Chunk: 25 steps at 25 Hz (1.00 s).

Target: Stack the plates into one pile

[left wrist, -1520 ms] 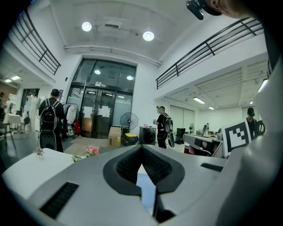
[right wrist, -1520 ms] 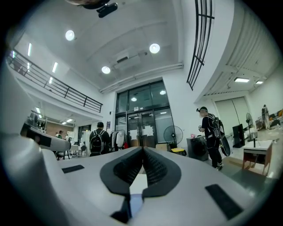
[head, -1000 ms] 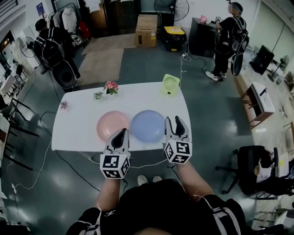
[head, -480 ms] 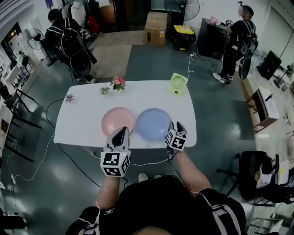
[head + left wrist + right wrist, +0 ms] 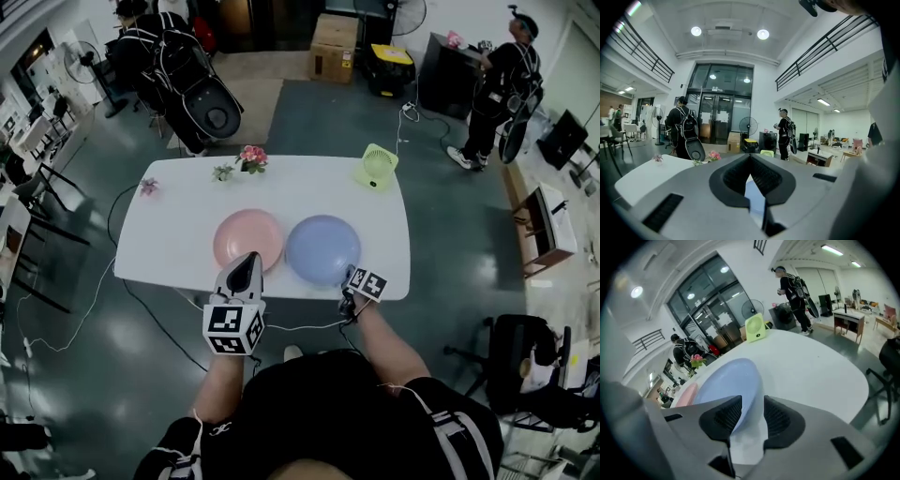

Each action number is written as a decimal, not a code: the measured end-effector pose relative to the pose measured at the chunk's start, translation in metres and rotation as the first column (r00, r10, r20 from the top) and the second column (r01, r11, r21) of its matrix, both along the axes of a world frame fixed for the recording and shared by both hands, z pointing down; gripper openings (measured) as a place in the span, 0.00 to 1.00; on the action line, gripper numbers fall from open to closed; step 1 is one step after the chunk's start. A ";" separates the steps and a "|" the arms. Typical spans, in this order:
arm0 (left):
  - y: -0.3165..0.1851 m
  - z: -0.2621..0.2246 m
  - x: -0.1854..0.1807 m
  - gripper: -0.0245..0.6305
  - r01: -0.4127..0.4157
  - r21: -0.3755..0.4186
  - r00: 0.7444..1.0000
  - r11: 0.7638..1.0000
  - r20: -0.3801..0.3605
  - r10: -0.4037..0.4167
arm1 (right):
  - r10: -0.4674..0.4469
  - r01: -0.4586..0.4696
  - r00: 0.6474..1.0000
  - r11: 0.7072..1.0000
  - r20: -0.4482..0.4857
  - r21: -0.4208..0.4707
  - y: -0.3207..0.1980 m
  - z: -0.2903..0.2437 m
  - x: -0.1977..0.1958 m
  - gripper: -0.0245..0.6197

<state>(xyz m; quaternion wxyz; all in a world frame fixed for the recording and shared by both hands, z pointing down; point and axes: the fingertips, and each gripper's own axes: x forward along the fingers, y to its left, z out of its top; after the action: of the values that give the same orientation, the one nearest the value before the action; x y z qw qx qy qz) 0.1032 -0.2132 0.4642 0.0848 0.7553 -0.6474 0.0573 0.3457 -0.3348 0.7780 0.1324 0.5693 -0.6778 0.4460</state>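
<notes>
Two plates lie side by side on the white table (image 5: 169, 253): a pink plate (image 5: 247, 239) on the left and a blue plate (image 5: 322, 248) on the right. My right gripper (image 5: 354, 277) is low at the blue plate's near right edge. In the right gripper view the rim of the blue plate (image 5: 726, 385) runs between the jaws of that gripper (image 5: 751, 401), with white table showing beside one pad; the plate rests flat. My left gripper (image 5: 247, 270) hovers over the pink plate's front edge, its jaws (image 5: 750, 157) meeting at the tips with nothing held.
A green desk fan (image 5: 376, 169), a pink flower pot (image 5: 251, 157) and a small flower (image 5: 148, 186) stand along the table's far side. People with backpacks stand beyond (image 5: 187, 66). An office chair (image 5: 525, 347) is at the right, cables on the floor.
My right gripper has come down from above the table to the blue plate's near edge and tilted downward. The left gripper has edged forward a little.
</notes>
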 end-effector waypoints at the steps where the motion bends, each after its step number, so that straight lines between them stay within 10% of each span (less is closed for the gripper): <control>1: -0.001 0.000 -0.001 0.06 0.003 0.000 1.000 1.000 0.001 -0.003 | 0.008 -0.008 1.000 1.000 0.017 -0.024 0.000 0.007 0.000 0.27; 8: -0.006 0.001 -0.012 0.06 0.027 0.004 1.000 1.000 -0.012 -0.027 | 0.046 -0.025 0.991 0.987 0.127 -0.158 -0.003 0.028 -0.017 0.22; 12: -0.004 0.001 -0.009 0.06 0.020 0.007 1.000 1.000 0.000 -0.020 | 0.228 -0.160 0.930 0.957 0.288 -0.240 -0.002 0.024 -0.006 0.11; 25: 0.001 0.001 -0.019 0.06 0.061 0.010 0.998 0.998 -0.002 -0.061 | 0.258 -0.208 0.856 0.965 0.447 -0.158 -0.032 -0.056 0.002 0.12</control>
<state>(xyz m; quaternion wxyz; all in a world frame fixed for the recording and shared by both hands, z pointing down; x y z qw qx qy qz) 0.0843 -0.2123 0.4654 0.0830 0.7358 -0.6702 0.0508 0.3479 -0.3668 0.7216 -0.0590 0.5163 -0.5917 0.6164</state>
